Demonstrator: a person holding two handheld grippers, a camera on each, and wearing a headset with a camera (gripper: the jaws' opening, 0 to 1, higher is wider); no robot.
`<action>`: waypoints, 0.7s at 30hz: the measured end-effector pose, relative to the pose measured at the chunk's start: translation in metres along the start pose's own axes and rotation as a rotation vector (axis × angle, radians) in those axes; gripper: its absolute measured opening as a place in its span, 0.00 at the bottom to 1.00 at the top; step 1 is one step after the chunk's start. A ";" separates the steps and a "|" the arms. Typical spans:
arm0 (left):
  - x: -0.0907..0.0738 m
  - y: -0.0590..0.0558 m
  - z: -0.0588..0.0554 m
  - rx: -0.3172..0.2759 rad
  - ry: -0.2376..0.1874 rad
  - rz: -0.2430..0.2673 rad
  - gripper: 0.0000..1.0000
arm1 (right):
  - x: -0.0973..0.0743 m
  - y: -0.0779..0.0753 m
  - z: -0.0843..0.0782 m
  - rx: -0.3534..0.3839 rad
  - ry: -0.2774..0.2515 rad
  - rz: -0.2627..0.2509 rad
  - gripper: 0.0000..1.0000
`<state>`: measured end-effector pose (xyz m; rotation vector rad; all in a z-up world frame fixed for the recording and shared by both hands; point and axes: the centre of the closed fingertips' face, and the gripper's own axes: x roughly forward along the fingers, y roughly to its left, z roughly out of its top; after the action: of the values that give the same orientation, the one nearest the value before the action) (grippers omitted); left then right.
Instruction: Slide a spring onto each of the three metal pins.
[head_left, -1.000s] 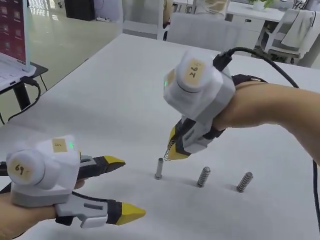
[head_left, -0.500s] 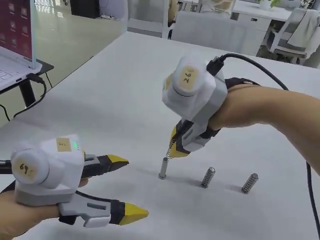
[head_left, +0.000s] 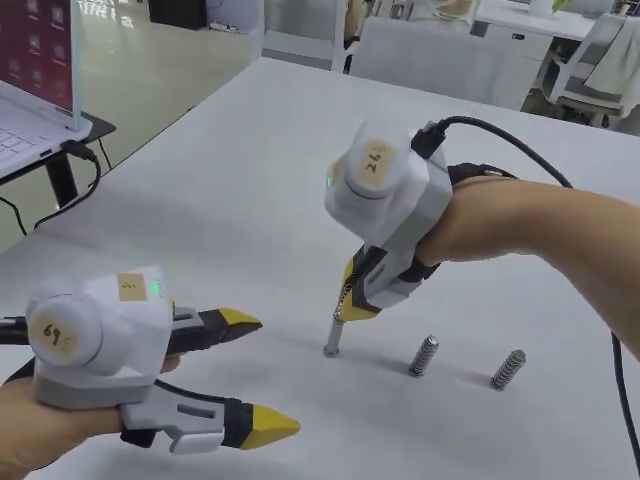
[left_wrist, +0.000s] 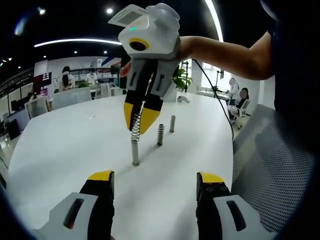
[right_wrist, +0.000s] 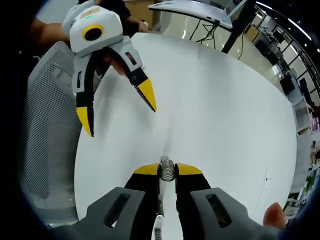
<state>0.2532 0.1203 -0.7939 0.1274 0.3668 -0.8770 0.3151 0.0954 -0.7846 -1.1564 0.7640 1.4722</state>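
Observation:
Three metal pins stand in a row on the white table (head_left: 230, 190). The left pin (head_left: 332, 337) is bare, and a spring (left_wrist: 135, 130) hangs just above it, its lower end at the pin's top. My right gripper (head_left: 352, 305) is shut on that spring (right_wrist: 167, 169) and points down over the pin (left_wrist: 135, 153). The middle pin (head_left: 424, 355) and the right pin (head_left: 508, 369) each carry a spring. My left gripper (head_left: 255, 375) is open and holds nothing, low at the near left; it also shows as the left gripper (right_wrist: 118, 111).
A laptop (head_left: 30, 80) sits on a side stand beyond the table's left edge. The right gripper's black cable (head_left: 510, 140) runs along the person's arm. Office chairs (head_left: 430, 60) stand past the far edge. A mesh chair (left_wrist: 270, 165) is close by.
The right gripper has lowered the spring a little, bringing its lower end down to the left pin's top. The left gripper has stayed open in place; the head camera has shifted slightly.

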 end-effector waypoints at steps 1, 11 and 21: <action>0.000 0.000 0.000 0.000 0.001 0.000 0.62 | 0.000 0.000 0.000 0.001 0.000 0.001 0.09; -0.001 0.000 -0.003 -0.005 0.008 -0.004 0.61 | 0.012 -0.002 -0.004 0.002 0.024 0.014 0.09; -0.001 0.000 -0.003 -0.009 0.009 -0.002 0.60 | 0.022 -0.003 -0.006 0.005 0.034 0.024 0.09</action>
<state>0.2519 0.1216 -0.7968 0.1230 0.3791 -0.8769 0.3199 0.0978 -0.8067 -1.1750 0.8066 1.4727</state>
